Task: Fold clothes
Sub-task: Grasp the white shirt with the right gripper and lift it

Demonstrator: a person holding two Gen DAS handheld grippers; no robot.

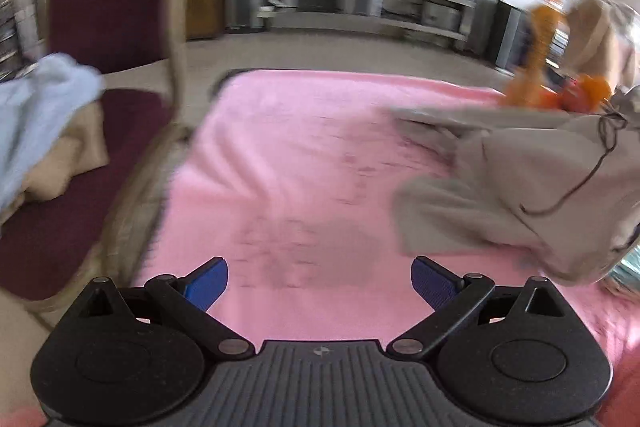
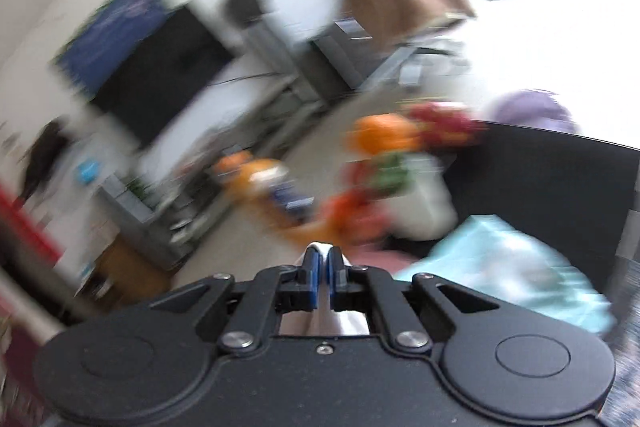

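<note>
A beige garment (image 1: 516,195) with a dark drawstring lies bunched on the right side of the pink cloth (image 1: 304,155) that covers the table. My left gripper (image 1: 320,281) is open over the near part of the pink cloth, with nothing between its blue pads. My right gripper (image 2: 320,267) is shut on a fold of pale beige fabric (image 2: 320,319), which shows above the fingertips and hangs below them; the view behind it is heavily blurred. A light turquoise cloth (image 2: 516,267) lies low at the right of the right wrist view.
A maroon chair (image 1: 100,7) stands left of the table with light blue and beige clothes (image 1: 36,123) piled on its seat. Orange and red things (image 1: 560,91) sit at the table's far right. A TV stand and speakers line the far wall. A dark chair (image 2: 552,183) is at right.
</note>
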